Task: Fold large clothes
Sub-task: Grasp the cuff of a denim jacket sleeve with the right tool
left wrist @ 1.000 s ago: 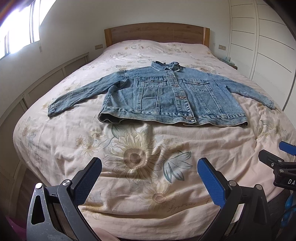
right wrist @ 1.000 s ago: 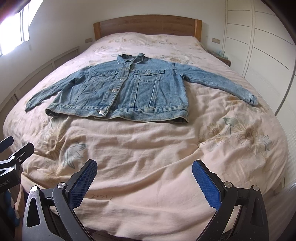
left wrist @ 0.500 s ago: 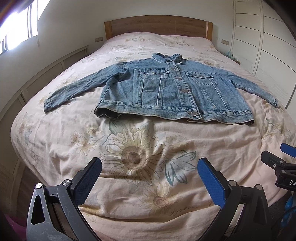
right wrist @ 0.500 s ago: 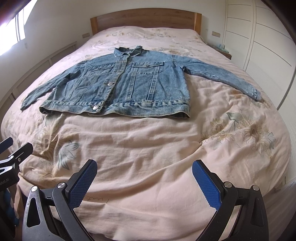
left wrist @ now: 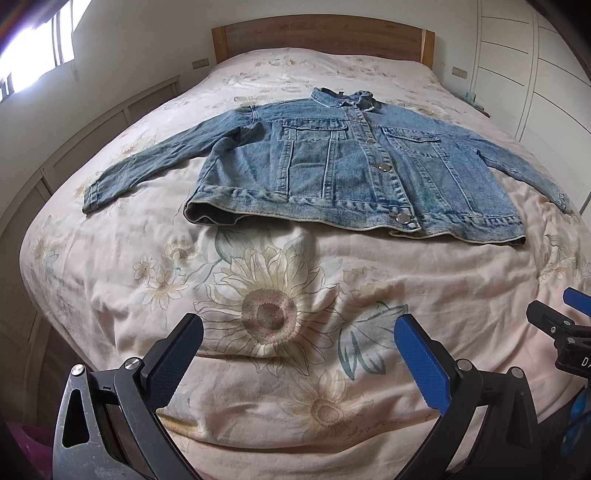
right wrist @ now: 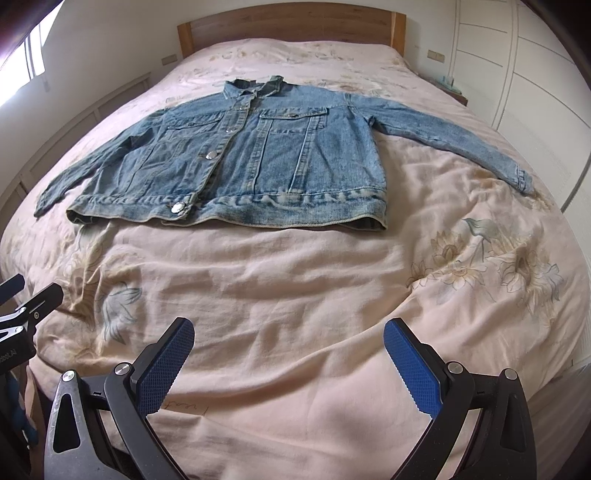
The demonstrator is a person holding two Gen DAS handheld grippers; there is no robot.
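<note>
A blue denim jacket (left wrist: 343,166) (right wrist: 258,158) lies flat and buttoned on the bed, front up, collar toward the headboard, both sleeves spread out to the sides. My left gripper (left wrist: 299,354) hovers open over the foot of the bed, short of the jacket's hem, nothing between its blue pads. My right gripper (right wrist: 288,354) is likewise open and empty, also short of the hem. Each gripper shows at the edge of the other's view: the right gripper (left wrist: 565,332) and the left gripper (right wrist: 26,306).
The bed carries a pale pink sunflower-print cover (left wrist: 266,314) (right wrist: 295,280) and a wooden headboard (left wrist: 317,33) (right wrist: 288,22). White wardrobe doors (left wrist: 532,74) (right wrist: 517,66) line the right side. A low panelled wall and a bright window (left wrist: 29,55) are on the left.
Both grippers have moved forward over the bed toward the jacket, which now looks larger and nearer. Both stay open. The jacket has not moved.
</note>
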